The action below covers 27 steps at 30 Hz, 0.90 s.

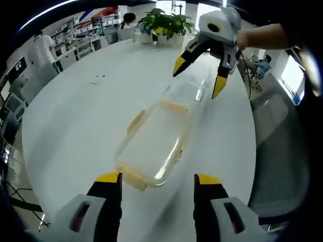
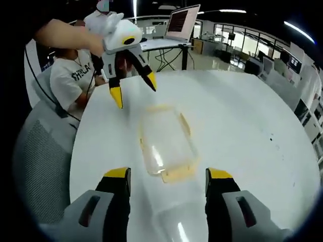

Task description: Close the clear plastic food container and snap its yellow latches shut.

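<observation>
On the white table (image 1: 75, 116) between my two grippers lies the clear container (image 1: 154, 143), its yellow latches (image 2: 185, 123) apparently unfastened. I hold the left gripper (image 1: 157, 182) and right gripper (image 2: 167, 177) spread wide, empty. Pressing one-sided, I judge, could skid the light container across the slick top.

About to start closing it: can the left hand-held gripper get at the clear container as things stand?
Probably yes. The left hand-held gripper is open, with the clear container just ahead on the white table; nothing lies between.
</observation>
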Motion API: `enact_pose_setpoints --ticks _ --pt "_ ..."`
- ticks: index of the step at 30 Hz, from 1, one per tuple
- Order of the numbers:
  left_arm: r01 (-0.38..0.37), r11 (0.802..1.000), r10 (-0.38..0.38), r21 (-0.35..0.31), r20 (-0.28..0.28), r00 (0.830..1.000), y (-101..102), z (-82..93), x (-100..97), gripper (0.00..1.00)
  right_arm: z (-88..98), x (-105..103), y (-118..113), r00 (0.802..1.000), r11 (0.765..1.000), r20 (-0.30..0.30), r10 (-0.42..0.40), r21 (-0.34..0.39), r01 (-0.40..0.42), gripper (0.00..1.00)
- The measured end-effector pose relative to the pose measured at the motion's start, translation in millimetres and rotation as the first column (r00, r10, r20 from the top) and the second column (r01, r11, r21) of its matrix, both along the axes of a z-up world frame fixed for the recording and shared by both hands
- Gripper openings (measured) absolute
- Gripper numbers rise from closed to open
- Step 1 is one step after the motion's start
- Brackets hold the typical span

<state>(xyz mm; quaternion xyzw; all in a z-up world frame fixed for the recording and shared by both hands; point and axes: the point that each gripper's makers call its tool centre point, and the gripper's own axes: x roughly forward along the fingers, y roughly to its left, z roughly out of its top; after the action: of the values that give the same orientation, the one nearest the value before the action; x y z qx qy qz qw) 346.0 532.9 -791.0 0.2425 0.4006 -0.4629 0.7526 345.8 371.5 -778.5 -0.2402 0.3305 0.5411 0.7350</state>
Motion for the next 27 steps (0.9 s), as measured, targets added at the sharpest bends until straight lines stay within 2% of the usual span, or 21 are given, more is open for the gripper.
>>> enact_pose_setpoints --ticks 4,9,15,22,27 --pt "0.031 0.999 -0.031 0.043 -0.014 0.999 5 -8.3 2.9 0.54 -5.6 2 3 1.000 1.000 -0.013 0.011 -0.021 -0.011 0.57" --pt "0.063 0.996 -0.062 0.064 -0.017 0.998 8 -15.2 11.4 0.53 -18.5 9 3 0.999 0.997 -0.019 0.025 -0.073 -0.027 0.56" --pt "0.142 0.983 -0.139 0.120 -0.030 0.990 11 -27.5 23.6 0.52 -29.3 20 7 0.999 0.992 -0.020 0.046 -0.116 -0.048 0.56" --pt "0.194 0.971 -0.190 0.141 -0.043 0.981 11 -34.3 33.9 0.50 -42.2 22 6 0.993 0.978 -0.041 0.107 -0.175 -0.112 0.53" --pt "0.229 0.960 -0.224 0.158 -0.050 0.973 14 -40.8 39.5 0.49 -53.3 18 7 0.985 0.958 -0.046 0.168 -0.226 -0.174 0.53"
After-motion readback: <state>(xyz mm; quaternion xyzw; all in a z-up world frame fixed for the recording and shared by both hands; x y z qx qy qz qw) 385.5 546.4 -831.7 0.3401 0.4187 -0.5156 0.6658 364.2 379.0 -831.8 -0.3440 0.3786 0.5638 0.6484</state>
